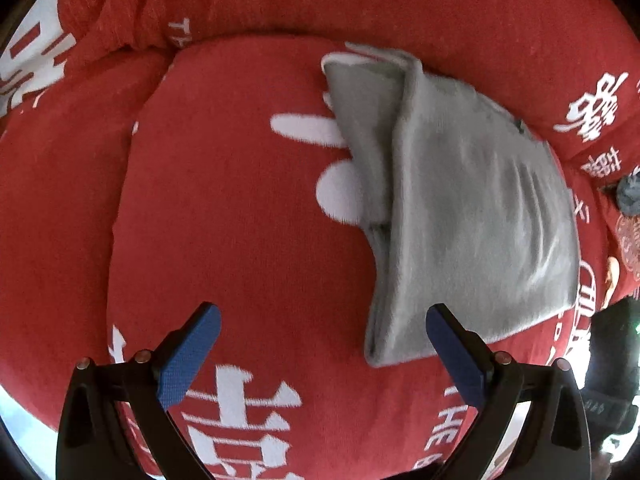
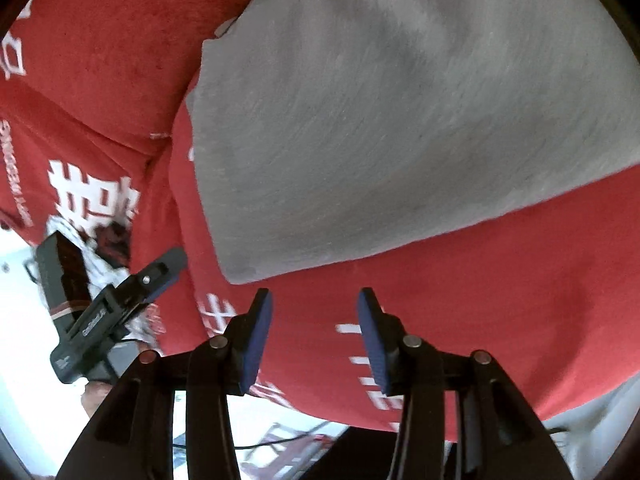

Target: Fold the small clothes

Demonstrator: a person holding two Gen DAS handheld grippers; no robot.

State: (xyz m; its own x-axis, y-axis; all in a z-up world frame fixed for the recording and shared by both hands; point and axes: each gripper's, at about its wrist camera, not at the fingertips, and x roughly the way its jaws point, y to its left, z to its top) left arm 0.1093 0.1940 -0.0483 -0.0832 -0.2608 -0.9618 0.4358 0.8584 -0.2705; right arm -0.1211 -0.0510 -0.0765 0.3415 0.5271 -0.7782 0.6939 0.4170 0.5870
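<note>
A folded grey garment (image 1: 460, 208) lies on a red cover with white characters (image 1: 240, 208), its layered edge facing left in the left wrist view. My left gripper (image 1: 323, 316) hovers over the cover just left of the garment's near corner, open wide with nothing between its blue pads. In the right wrist view the same grey garment (image 2: 400, 120) fills the upper frame. My right gripper (image 2: 315, 296) sits just short of its near edge, partly open and empty. One of the left gripper's fingers (image 2: 160, 276) shows at the left.
The red cover (image 2: 500, 280) drapes over a cushioned seat with a raised back roll (image 1: 360, 4). A dark grey bundle (image 1: 630, 196) lies at the right edge. A black box (image 2: 60, 280) and bright floor sit beyond the seat's edge at the left.
</note>
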